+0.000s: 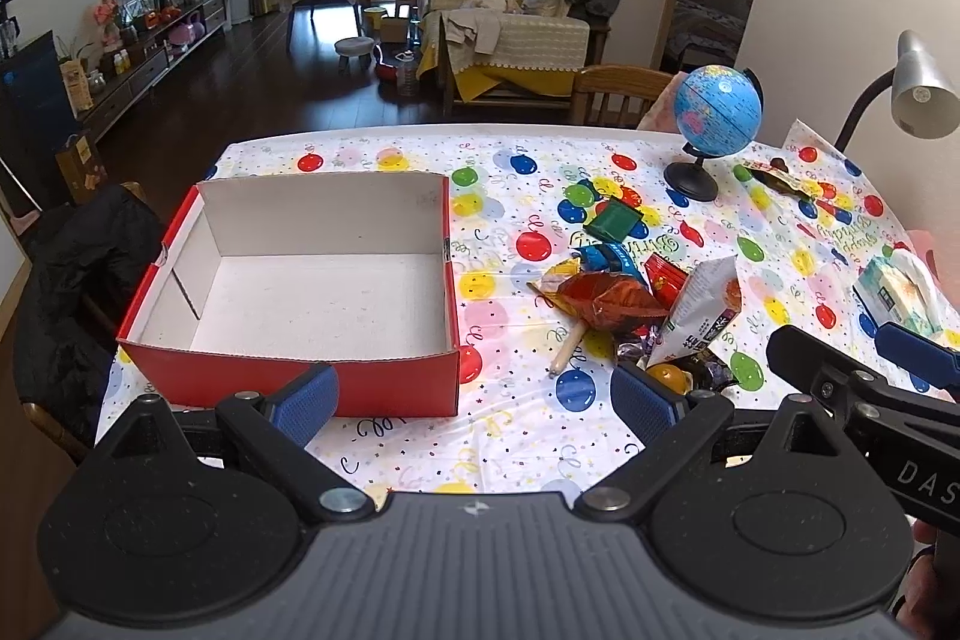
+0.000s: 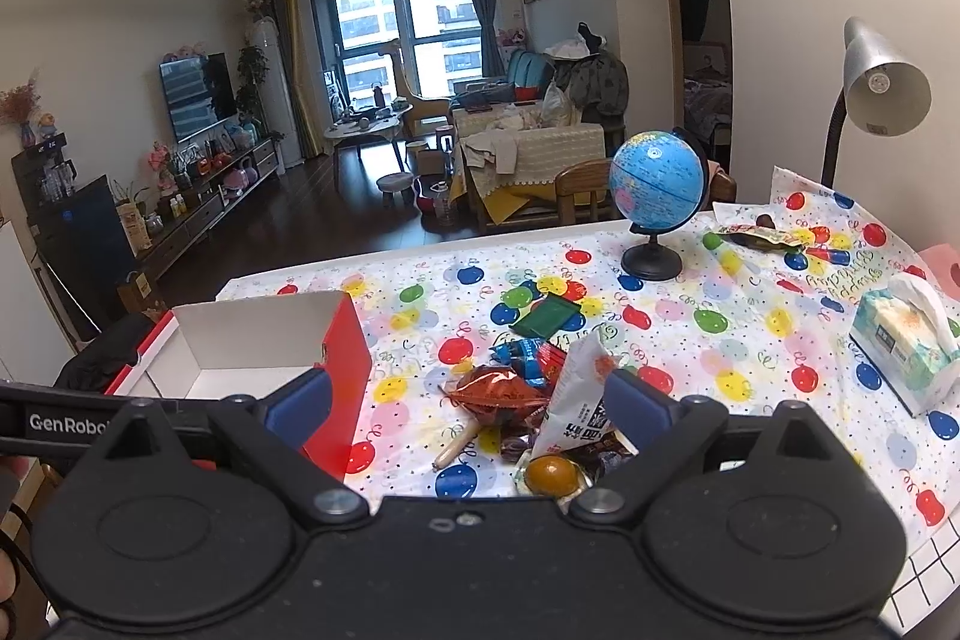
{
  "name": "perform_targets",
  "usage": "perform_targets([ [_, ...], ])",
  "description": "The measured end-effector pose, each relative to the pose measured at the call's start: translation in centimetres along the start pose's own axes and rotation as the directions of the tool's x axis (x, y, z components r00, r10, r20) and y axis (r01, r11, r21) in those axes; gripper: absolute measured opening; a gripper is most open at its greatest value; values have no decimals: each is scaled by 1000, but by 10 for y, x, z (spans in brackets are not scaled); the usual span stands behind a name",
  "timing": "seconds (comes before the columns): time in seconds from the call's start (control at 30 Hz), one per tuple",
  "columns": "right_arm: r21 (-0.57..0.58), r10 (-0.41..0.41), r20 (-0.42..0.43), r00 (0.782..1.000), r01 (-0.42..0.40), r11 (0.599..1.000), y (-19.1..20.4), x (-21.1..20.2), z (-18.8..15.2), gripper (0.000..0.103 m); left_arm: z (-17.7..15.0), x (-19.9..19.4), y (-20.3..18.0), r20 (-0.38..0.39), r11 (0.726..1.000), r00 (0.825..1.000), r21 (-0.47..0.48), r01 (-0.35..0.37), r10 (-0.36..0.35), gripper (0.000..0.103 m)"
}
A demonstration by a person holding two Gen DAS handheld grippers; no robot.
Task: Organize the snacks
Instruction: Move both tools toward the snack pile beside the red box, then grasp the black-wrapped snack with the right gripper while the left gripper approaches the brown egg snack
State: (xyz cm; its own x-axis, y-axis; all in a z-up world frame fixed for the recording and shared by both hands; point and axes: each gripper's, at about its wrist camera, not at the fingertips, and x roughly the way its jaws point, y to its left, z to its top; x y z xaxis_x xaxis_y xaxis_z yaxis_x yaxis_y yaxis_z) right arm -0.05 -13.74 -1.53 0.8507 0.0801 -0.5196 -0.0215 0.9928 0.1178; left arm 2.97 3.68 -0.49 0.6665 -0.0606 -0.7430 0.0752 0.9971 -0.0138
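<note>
Soft daylight comes through the window (image 2: pixel 396 34) behind the table (image 2: pixel 690 340); the room is evenly, rather dimly lit. Shadows are faint. Both views are sharp, bending strongly toward dark corners.

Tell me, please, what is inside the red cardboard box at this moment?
The red cardboard box shows only its bare white floor and walls; no snacks lie in it. Its near wall hides the strip of floor just behind it.

We see the red box (image 1: pixel 288 280) open and bare inside on the balloon tablecloth (image 1: pixel 510 436). Right of the box lies a snack pile (image 1: pixel 648 304); our left gripper (image 1: pixel 474 397) gapes just before the box.
</note>
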Motion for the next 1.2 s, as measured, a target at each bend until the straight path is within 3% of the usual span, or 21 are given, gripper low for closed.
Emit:
perform_targets([
  [0.2, 22, -14, -22, 1000, 14, 1000, 2, 6, -2, 97, 3, 9, 1, 7, 999, 1000, 19, 30, -31, 98],
  [0.4, 51, -76, -23, 997, 77, 996, -1, 11, -6, 97, 6, 22, 4, -1, 996, 997, 41, 76, -76, 98],
  [0.57, 59, -124, -25, 992, 125, 990, -9, 19, -11, 95, 11, 35, 1, 34, 995, 997, 76, 68, -71, 98],
  [0.83, 38, -196, -68, 978, 199, 979, -36, 40, -23, 89, 20, 65, -18, 25, 990, 995, 111, 90, -93, 98],
  [1.2, -18, -162, -184, 969, 162, 987, -87, 86, -37, 81, 13, 120, -69, -76, 984, 989, 114, 138, -130, 98],
])
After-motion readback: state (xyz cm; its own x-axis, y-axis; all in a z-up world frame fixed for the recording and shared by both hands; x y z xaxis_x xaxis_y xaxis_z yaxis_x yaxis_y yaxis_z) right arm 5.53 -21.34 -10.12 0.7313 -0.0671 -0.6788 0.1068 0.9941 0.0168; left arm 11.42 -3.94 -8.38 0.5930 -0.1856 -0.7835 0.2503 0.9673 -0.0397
